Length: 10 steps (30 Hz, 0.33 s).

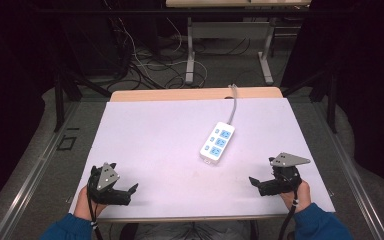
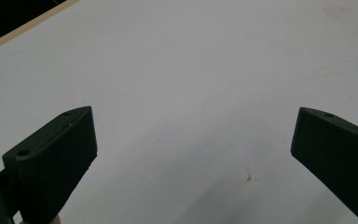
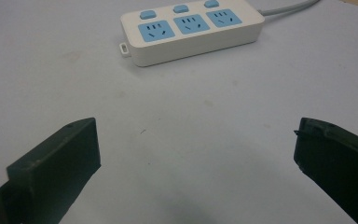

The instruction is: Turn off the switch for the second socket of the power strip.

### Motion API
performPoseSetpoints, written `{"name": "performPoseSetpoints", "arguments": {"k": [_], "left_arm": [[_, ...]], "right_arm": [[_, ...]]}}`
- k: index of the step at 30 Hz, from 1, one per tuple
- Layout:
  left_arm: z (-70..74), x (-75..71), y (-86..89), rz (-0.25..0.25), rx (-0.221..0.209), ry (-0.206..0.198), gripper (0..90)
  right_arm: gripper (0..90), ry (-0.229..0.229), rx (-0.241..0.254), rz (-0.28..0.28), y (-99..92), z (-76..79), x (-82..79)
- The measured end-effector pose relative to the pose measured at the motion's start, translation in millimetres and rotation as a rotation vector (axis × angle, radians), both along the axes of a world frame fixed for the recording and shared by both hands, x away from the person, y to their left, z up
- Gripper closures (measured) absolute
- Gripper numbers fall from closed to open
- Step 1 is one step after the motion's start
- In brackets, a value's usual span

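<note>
In the high view, a bench (image 1: 145,135) with a pale sheet on top carries a white power strip (image 1: 217,142). The strip lies right of the middle, with its long side running toward the far edge, and its grey cable (image 1: 233,102) goes over that far edge. It has 3 blue sockets. The left gripper (image 1: 130,191) is near the front left corner, held by a hand (image 1: 86,202) in a blue sleeve. The right gripper (image 1: 256,183) is near the front right corner, also in a hand (image 1: 296,195). Both point toward the middle of the bench, and both are well apart from the strip.

In the left gripper view, the left gripper (image 2: 193,154) has its 2 black jaws wide apart, with nothing between them. Under them is the bare pale surface, with a small brown mark (image 2: 248,177).

In the right gripper view, the right gripper (image 3: 196,154) also has its jaws spread wide and they hold nothing. The power strip (image 3: 191,30) lies ahead of them, apart from both jaws, with 3 blue sockets and 3 blue buttons on top.
</note>
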<state>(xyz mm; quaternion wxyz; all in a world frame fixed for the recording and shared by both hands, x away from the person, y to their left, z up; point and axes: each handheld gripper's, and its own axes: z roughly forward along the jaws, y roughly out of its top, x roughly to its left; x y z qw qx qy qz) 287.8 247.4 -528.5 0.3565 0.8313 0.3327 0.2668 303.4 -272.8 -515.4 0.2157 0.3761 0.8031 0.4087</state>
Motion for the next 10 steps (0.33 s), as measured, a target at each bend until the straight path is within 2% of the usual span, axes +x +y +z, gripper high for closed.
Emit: {"name": "performPoseSetpoints", "arguments": {"k": [2,5,6,10], "left_arm": [[-0.1,0.0,0.0,0.001,-0.003,0.002,0.3],[0.3,0.4,0.4,0.001,0.008,-0.003,0.3],[-0.2,0.2,0.0,0.001,-0.002,0.004,0.3],[-0.6,1.6,0.3,0.001,0.005,0.012,0.2]], "right_arm": [[0.1,0.01,0.004,0.003,0.6,-0.1,-1.2],[0.1,0.005,0.005,0.0,2.1,-0.4,-1.6],[0.1,0.003,0.004,0.002,2.1,-0.4,-1.4],[0.1,0.0,-0.002,0.009,0.1,-0.1,-0.6]]}}
